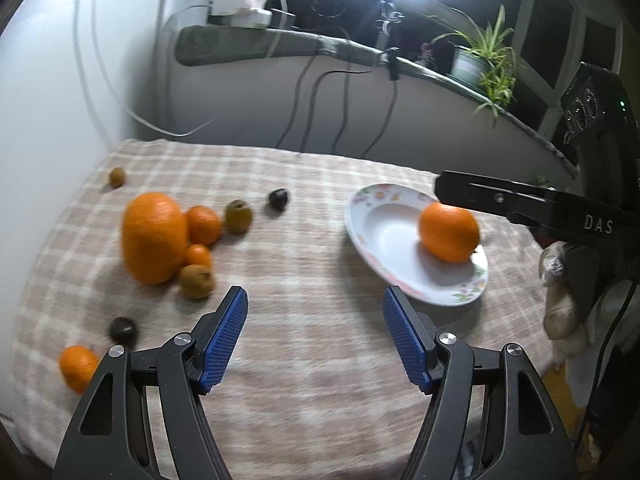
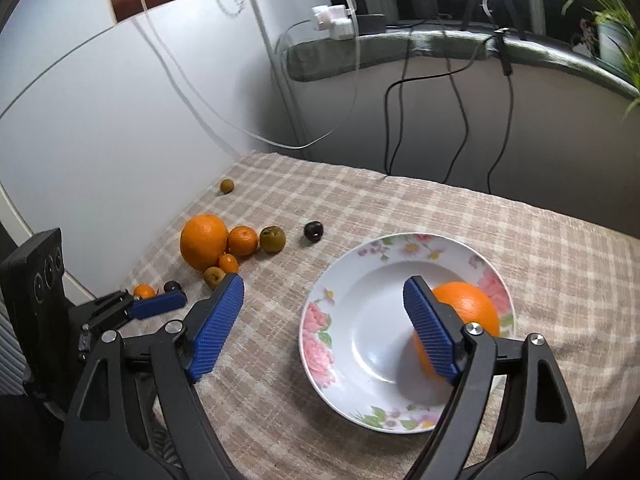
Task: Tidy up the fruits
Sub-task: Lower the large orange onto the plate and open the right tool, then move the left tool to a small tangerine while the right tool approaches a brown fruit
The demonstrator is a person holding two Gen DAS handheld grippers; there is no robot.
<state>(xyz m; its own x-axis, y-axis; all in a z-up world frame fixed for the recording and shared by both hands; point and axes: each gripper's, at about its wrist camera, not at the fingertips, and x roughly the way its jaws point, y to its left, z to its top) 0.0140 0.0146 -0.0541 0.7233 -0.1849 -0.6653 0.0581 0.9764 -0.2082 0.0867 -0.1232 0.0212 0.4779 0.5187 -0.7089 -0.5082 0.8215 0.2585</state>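
Observation:
A floral white plate (image 1: 374, 236) (image 2: 360, 344) lies on the checked cloth with one orange (image 1: 448, 232) (image 2: 470, 304) in it. My right gripper (image 2: 324, 292) hangs open over the plate's left side. The orange sits outside its jaws, partly hidden behind the right finger. Over bare cloth my left gripper (image 1: 316, 308) is open and holds nothing. To the left lie a big orange (image 1: 154, 236) (image 2: 204, 240), two tangerines (image 1: 203, 224), several brownish-green fruits (image 1: 238, 216), two dark plums (image 1: 279, 199) and a small orange (image 1: 78, 366).
A white wall (image 1: 48, 120) borders the table's left side. Behind it runs a window sill (image 1: 280, 46) with chargers, hanging cables (image 1: 344, 112) and a potted plant (image 1: 476, 62). A hand (image 1: 560, 312) grips the right tool at the table's right edge.

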